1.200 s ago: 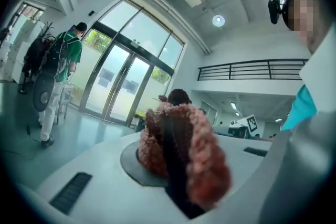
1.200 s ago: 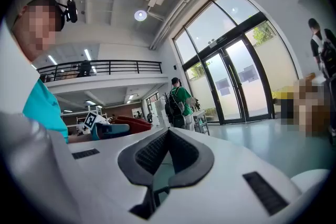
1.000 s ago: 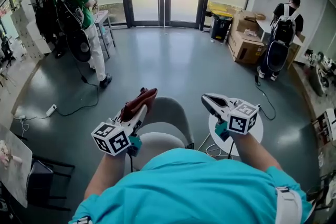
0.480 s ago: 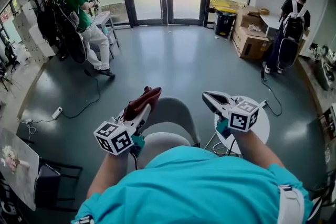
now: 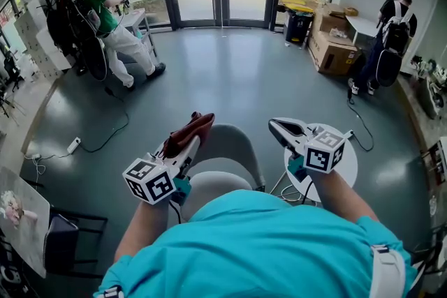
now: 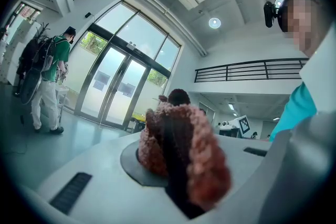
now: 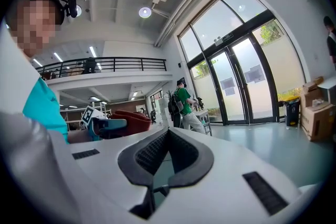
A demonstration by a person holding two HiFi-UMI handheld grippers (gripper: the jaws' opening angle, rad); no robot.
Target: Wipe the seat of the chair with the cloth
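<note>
In the head view the grey chair (image 5: 225, 147) stands right below me, its pale seat (image 5: 211, 188) partly hidden by my teal shirt. My left gripper (image 5: 196, 128) is held in the air above the seat's left side, shut on a folded red-brown cloth (image 5: 185, 134). In the left gripper view the fuzzy cloth (image 6: 178, 147) fills the space between the jaws. My right gripper (image 5: 276, 130) hovers to the right of the chair's backrest, shut with nothing in it. Its dark pads (image 7: 181, 157) meet in the right gripper view, where the cloth (image 7: 128, 119) shows at the left.
A small round white table (image 5: 344, 169) stands under my right hand. A person in green (image 5: 105, 10) sits or steps at a table back left, and another person (image 5: 391, 31) stands back right by cardboard boxes (image 5: 332, 52). A cable and power strip (image 5: 73, 145) lie on the floor at left.
Both grippers have stayed almost still, the left one keeping hold of the cloth. The person in green at the back left has shifted stance and stepped a leg forward.
</note>
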